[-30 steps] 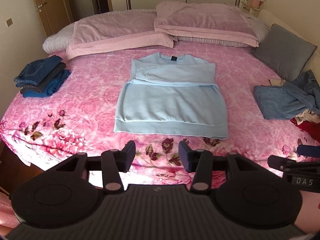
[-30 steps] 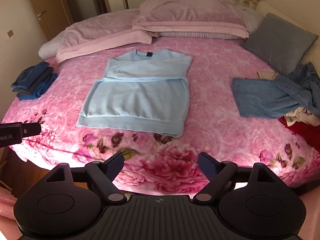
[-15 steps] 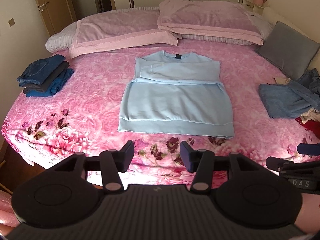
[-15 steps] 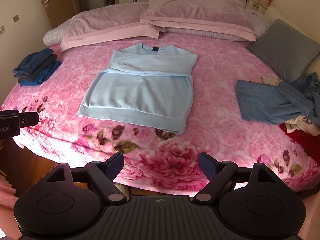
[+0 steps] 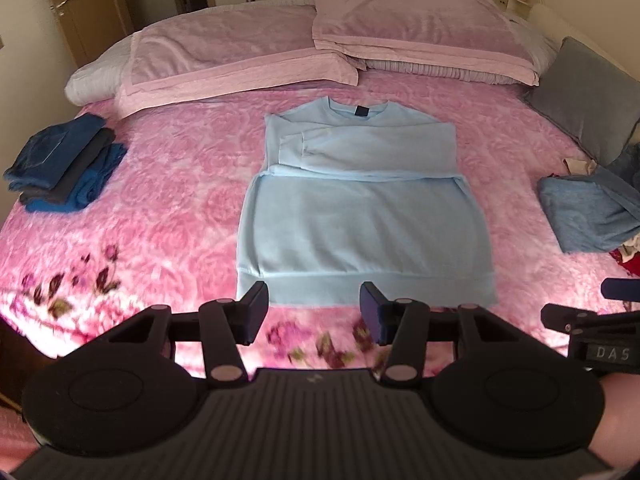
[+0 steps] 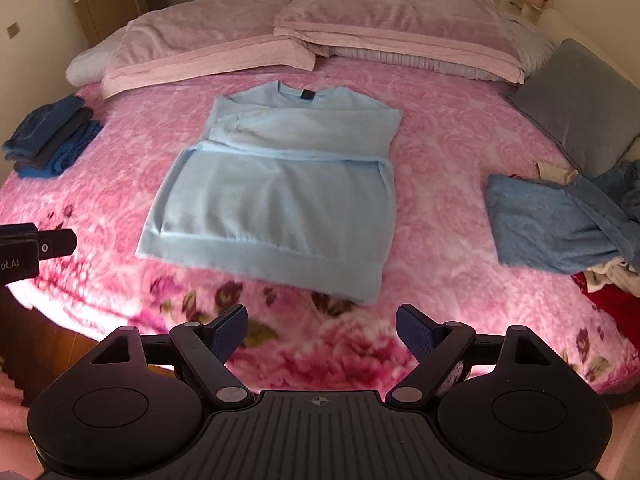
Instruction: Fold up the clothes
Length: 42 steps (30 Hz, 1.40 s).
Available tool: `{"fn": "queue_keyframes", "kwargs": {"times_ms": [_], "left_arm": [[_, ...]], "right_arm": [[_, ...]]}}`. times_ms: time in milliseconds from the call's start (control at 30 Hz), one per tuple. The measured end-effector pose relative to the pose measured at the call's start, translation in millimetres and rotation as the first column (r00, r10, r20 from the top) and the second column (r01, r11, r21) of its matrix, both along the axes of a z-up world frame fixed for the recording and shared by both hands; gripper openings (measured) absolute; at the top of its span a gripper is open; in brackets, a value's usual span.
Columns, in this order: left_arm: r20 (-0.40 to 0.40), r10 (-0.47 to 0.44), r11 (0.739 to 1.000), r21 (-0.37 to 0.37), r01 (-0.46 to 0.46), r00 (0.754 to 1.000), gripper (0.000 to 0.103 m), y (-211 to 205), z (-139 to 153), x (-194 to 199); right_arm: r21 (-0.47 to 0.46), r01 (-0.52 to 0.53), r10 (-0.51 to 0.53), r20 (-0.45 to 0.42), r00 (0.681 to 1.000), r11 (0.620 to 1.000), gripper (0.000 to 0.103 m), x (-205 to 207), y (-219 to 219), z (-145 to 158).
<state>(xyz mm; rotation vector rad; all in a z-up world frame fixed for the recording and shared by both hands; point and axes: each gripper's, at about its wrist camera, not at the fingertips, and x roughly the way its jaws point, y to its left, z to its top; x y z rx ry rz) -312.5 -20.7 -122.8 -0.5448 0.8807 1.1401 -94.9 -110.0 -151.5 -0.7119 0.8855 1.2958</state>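
A light blue sweatshirt [image 5: 360, 208] [image 6: 280, 192] lies flat in the middle of the pink flowered bed [image 5: 168, 200], collar toward the pillows and both sleeves folded across the chest. My left gripper [image 5: 314, 308] hangs open just above the hem's near left part, nothing between its fingers. My right gripper [image 6: 322, 326] is also open and empty, over the bedspread just short of the hem's right corner. Each gripper's body shows at the edge of the other's view.
A stack of folded dark blue clothes [image 5: 64, 164] sits at the bed's left edge. An unfolded pile with a blue-grey garment [image 6: 552, 224] and red cloth lies at the right. Pink pillows [image 5: 420, 36] and a grey cushion [image 6: 580, 104] line the far side.
Both grippers have moved forward toward the bed; the sweatshirt looms larger and its hem now sits close to the fingertips. The jaws stand as wide as before.
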Motion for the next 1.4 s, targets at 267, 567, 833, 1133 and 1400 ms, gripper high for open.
{"fn": "queue_keyframes", "kwargs": {"times_ms": [267, 567, 833, 1133, 1400], "left_arm": [[0.011, -0.046, 0.994, -0.097, 0.046, 0.999, 0.046, 93, -39, -34], [0.025, -0.041, 0.976, -0.213, 0.045, 0.999, 0.046, 163, -107, -87], [0.159, 0.063, 0.942, -0.334, -0.007, 0.985, 0.046, 192, -168, -119], [0.355, 0.234, 0.906, -0.418, -0.070, 0.905, 0.046, 226, -245, -156], [0.508, 0.218, 0.909, -0.416, 0.016, 0.833, 0.046, 242, -288, -163]], "right_arm": [[-0.031, 0.092, -0.094, -0.065, 0.993, 0.995, 0.084, 2, 66, -20], [-0.162, 0.280, -0.302, -0.131, 0.944, 0.946, 0.084, 34, 89, -77], [-0.208, 0.317, -0.357, -0.197, 0.913, 0.925, 0.082, 51, 82, -123], [-0.154, 0.397, -0.426, -0.316, 0.848, 0.905, 0.075, 110, 90, -182], [-0.107, 0.363, -0.368, -0.477, 0.798, 0.926, 0.056, 159, 94, -236]]}}
